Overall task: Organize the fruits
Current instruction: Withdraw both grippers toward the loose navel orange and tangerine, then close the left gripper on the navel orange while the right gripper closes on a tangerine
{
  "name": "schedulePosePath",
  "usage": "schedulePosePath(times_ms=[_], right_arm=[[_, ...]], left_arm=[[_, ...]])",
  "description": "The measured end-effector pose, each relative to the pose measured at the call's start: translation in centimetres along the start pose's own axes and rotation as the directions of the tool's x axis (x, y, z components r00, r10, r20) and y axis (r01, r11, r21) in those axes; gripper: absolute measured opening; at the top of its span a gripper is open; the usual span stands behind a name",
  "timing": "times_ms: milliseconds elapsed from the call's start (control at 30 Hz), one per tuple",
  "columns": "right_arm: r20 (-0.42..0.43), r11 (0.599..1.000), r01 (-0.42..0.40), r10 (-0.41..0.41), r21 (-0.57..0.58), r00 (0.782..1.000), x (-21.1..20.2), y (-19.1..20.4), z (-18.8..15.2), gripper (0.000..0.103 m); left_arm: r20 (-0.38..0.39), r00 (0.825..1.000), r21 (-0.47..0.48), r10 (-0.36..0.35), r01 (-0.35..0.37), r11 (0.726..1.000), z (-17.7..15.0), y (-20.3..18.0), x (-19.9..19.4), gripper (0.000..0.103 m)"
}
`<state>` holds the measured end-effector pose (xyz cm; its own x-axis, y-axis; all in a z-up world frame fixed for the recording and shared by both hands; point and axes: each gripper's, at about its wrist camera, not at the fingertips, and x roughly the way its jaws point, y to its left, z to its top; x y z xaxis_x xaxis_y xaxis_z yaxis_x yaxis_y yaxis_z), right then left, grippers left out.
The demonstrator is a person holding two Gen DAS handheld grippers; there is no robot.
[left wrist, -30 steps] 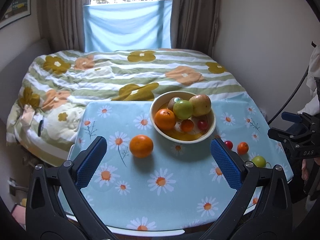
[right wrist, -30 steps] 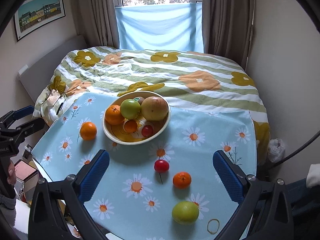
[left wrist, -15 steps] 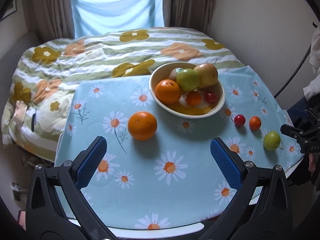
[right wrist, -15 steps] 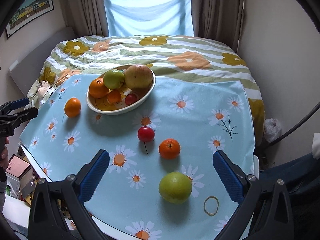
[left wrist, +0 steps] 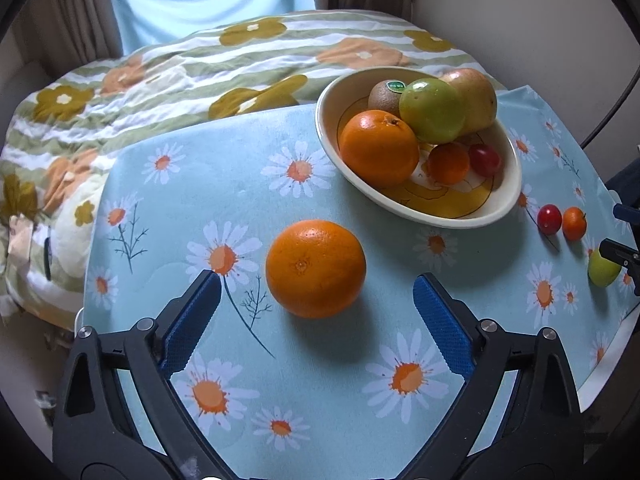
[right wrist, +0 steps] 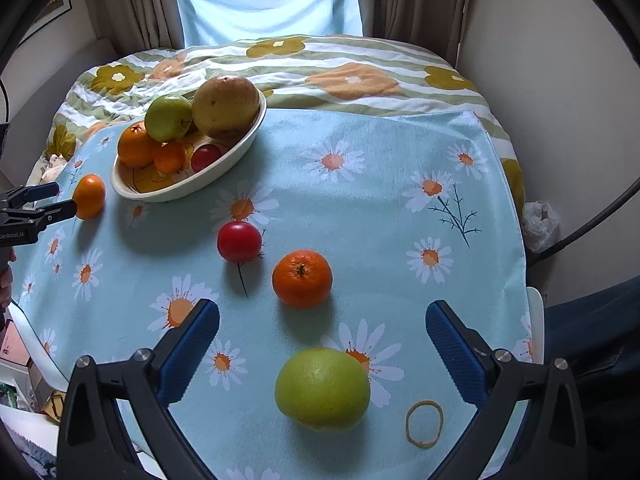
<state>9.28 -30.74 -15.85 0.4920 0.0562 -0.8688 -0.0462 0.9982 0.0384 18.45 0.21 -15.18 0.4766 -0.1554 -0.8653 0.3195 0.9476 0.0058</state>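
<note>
Both tools lower and closer than before, left tool spread wide and empty, orange on the bench at its 12 o'clock, right tool wide open, empty, green fruit between its fingers, bowl at 11 o'clock.

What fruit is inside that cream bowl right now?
The bowl holds a large orange, a green apple, a stickered kiwi, a big yellowish fruit, a small mandarin and a red tomato. Anything beneath the pile is hidden.
</note>
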Motion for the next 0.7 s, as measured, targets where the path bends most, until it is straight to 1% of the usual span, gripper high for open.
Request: schedulePosePath(times_ms=[100,167,200,267,300,333,367,400,467,500,533,600,633,700], right_arm=[[-0.019,1.000,0.006,-0.006,0.011,1.000,0.8,0.0,0.0,0.103],[-0.028,1.000,0.005,-0.004,0.014,1.000,1.2,0.0,0.1,0.098],[-0.035,1.000,0.002,-0.001,0.014,0.999,1.5,0.1,0.1,0.096],[-0.042,1.000,0.002,-0.002,0.013,0.999,1.9,0.1,0.2,0.096],[-0.044,1.000,0.000,0.000,0.011,0.999,2.0,0.2,0.2,0.096],[-0.048,1.000,-0.002,0.003,0.008,0.999,2.2,0.2,0.3,0.096],[-0.051,1.000,-0.002,0.002,0.005,0.999,2.3,0.2,0.4,0.096],[-0.053,1.000,-0.003,0.003,0.002,0.999,2.5,0.2,0.4,0.096],[-0.056,1.000,-0.007,0.006,-0.003,0.998,2.7,0.2,0.5,0.095],[-0.059,1.000,-0.007,0.007,-0.006,0.998,2.9,0.3,0.6,0.092],[-0.064,1.000,-0.011,0.011,-0.009,0.998,3.1,0.3,0.6,0.085],[-0.081,1.000,-0.018,0.016,-0.014,0.997,3.6,0.5,0.7,0.078],[-0.086,1.000,-0.019,0.017,-0.017,0.996,3.8,0.5,0.7,0.076],[-0.091,1.000,-0.020,0.018,-0.021,0.996,4.0,0.7,0.7,0.075]], left_arm=[[-0.016,1.000,0.013,-0.016,0.016,1.000,0.4,0.1,1.2,0.102],[-0.029,0.999,0.028,-0.022,0.023,0.999,0.5,0.0,1.9,0.094],[-0.042,0.999,0.035,-0.028,0.029,0.999,0.6,-0.1,2.3,0.087],[-0.058,0.998,0.046,-0.030,0.032,0.998,0.7,-0.3,2.8,0.086],[-0.059,0.998,0.046,-0.033,0.035,0.998,0.7,-0.4,3.0,0.082],[-0.062,0.997,0.045,-0.036,0.039,0.998,0.7,-0.3,3.2,0.076],[-0.064,0.998,0.044,-0.027,0.030,0.999,0.7,-0.3,3.3,0.073],[-0.059,0.998,0.047,-0.013,0.016,0.999,0.7,-0.2,3.3,0.064],[-0.058,0.998,0.041,-0.021,0.024,0.999,0.8,0.1,3.3,0.064],[-0.058,0.998,0.033,-0.026,0.028,0.999,0.8,0.2,3.3,0.064],[-0.058,0.998,0.034,-0.024,0.026,0.999,0.8,0.2,3.3,0.064],[-0.057,0.998,0.054,-0.009,0.012,0.998,0.6,-0.2,3.3,0.064],[-0.056,0.998,0.062,-0.002,0.006,0.998,0.6,-0.3,3.2,0.064],[-0.056,0.998,0.055,-0.008,0.011,0.998,0.5,-0.3,3.1,0.063]])
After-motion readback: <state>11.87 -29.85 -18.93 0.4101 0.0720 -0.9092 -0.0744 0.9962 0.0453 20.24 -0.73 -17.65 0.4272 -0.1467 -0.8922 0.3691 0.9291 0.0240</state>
